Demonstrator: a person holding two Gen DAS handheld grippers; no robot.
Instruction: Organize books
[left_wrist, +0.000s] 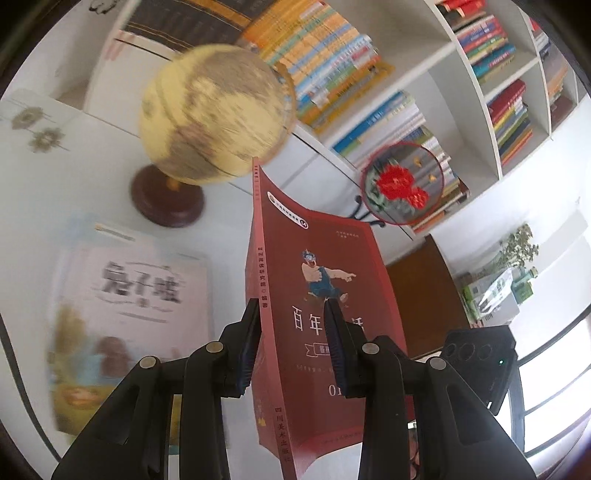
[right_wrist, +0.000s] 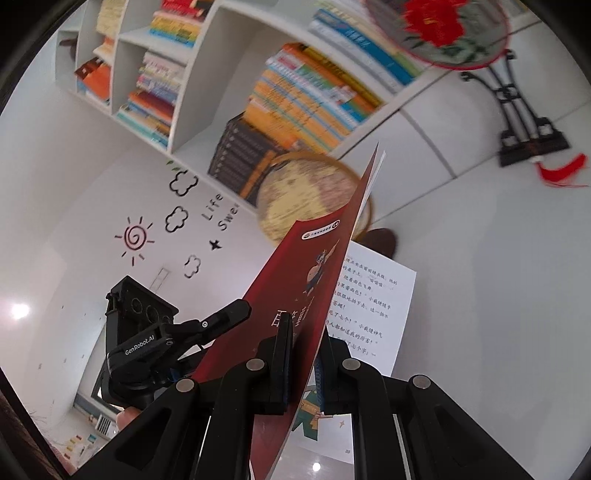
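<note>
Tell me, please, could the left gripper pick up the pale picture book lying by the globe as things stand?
Probably not yet: the left gripper is already shut on the red book, which the right gripper also clamps. The pale picture book itself lies uncovered.

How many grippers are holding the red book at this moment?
2. The left gripper clamps the red book at its spine side; the right gripper pinches its front cover, pages hanging open behind.

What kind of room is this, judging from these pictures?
Probably a study or reading room: white shelves packed with books, a globe on the white table, and playful wall stickers.
</note>
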